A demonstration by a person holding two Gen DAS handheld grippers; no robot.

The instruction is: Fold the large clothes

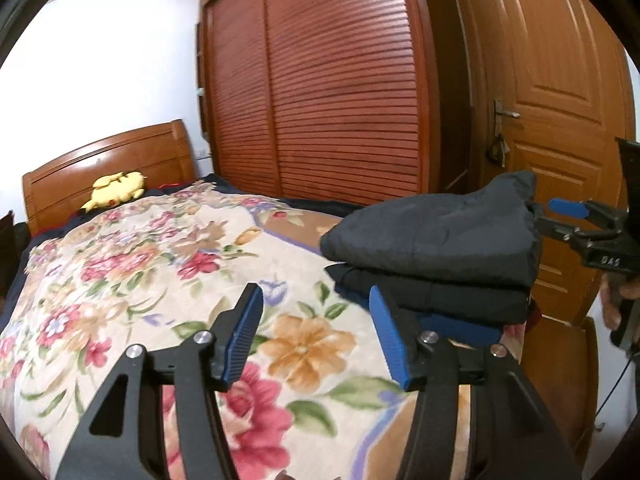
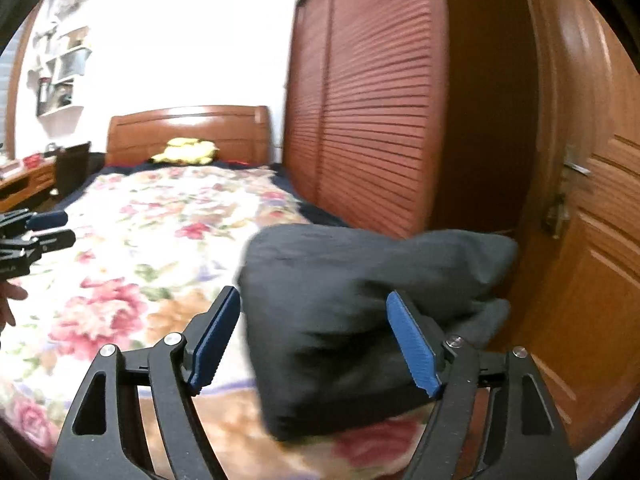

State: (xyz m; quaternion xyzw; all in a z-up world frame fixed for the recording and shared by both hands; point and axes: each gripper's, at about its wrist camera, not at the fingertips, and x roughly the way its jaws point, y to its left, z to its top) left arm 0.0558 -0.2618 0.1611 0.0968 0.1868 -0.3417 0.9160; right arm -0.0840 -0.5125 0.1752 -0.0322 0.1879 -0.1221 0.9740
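Observation:
A folded stack of clothes lies at the near right corner of the bed: a dark grey garment [image 1: 436,228] on top, a black one [image 1: 432,296] under it and a blue one [image 1: 460,326] at the bottom. My left gripper [image 1: 314,292] is open over the floral blanket [image 1: 160,264], just left of the stack, with nothing between its fingers. My right gripper [image 2: 313,294] is open in front of the dark grey garment [image 2: 360,280], and its pads do not press the cloth. In the left wrist view the right gripper [image 1: 560,216] sits at the stack's right end. The left gripper [image 2: 56,228] shows at the left edge.
A yellow plush toy [image 1: 116,190] lies by the wooden headboard [image 1: 108,160]. A louvred wardrobe [image 1: 320,100] and a wooden door [image 1: 560,120] stand close on the right of the bed. A desk [image 2: 24,184] and wall shelves [image 2: 60,68] are at the far left.

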